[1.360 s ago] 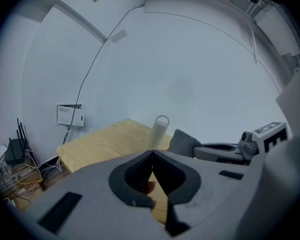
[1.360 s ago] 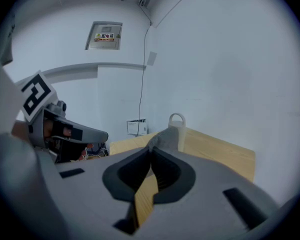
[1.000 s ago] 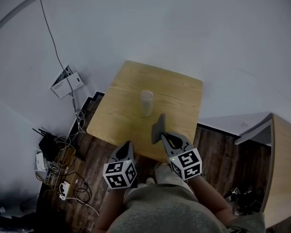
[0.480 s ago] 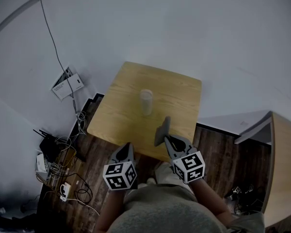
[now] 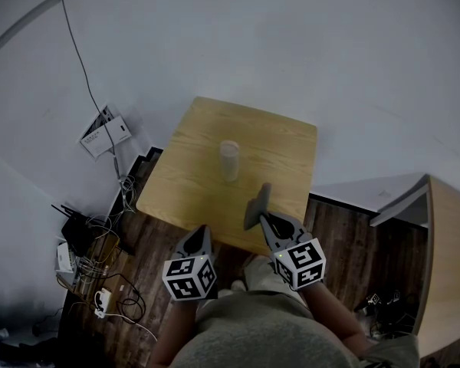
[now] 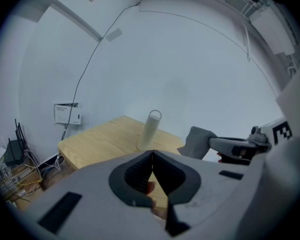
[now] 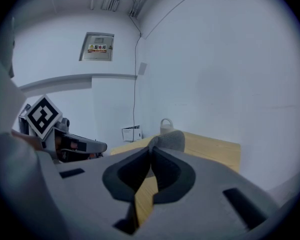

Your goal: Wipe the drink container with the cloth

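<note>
A white wall (image 5: 330, 67) is behind a small wooden table (image 5: 192, 182). The floor (image 5: 345, 244) is dark. The drink container (image 5: 229, 159) stands upright mid-table. The right gripper (image 5: 263, 217) pinches the grey cloth (image 5: 256, 204) over the near edge. The left gripper (image 5: 201, 231) beside it is closed tight, holding nothing.

- We take this for a sparse test room: bare white walls (image 5: 307, 44), dark wooden plank floor (image 5: 345, 240).
- We see tangled black and white cables (image 5: 100, 244) on the floor beside the small light wooden tabletop (image 5: 188, 179).
</note>
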{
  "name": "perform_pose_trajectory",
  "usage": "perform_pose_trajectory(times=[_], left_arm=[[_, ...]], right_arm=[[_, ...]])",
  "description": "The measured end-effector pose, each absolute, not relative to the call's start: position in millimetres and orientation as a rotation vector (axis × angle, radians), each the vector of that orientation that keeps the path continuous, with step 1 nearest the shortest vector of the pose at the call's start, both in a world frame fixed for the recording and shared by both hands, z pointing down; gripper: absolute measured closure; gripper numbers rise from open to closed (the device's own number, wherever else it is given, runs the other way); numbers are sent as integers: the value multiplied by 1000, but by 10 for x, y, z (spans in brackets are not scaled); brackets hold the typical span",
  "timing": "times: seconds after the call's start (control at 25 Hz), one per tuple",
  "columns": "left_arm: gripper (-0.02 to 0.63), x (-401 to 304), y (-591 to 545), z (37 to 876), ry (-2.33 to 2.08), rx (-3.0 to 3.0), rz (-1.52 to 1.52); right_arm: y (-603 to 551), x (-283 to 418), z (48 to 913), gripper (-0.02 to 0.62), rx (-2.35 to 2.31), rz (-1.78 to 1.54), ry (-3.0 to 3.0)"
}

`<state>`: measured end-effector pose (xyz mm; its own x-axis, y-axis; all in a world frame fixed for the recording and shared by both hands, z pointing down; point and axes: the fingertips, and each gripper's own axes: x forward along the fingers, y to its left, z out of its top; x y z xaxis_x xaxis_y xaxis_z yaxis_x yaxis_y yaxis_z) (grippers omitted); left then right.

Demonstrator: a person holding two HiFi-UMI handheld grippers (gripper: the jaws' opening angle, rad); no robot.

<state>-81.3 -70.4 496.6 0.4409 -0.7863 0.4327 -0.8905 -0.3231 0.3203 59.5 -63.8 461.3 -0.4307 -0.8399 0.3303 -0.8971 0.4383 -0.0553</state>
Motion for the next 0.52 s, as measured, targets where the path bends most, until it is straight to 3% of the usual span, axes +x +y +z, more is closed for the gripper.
perform_pose_trajectory(times=[0.52], left_arm=[[604,-703,-723,4927,-1396,2199,268]], right_arm=[[-661,683,4555,588,1506,327,-2466]])
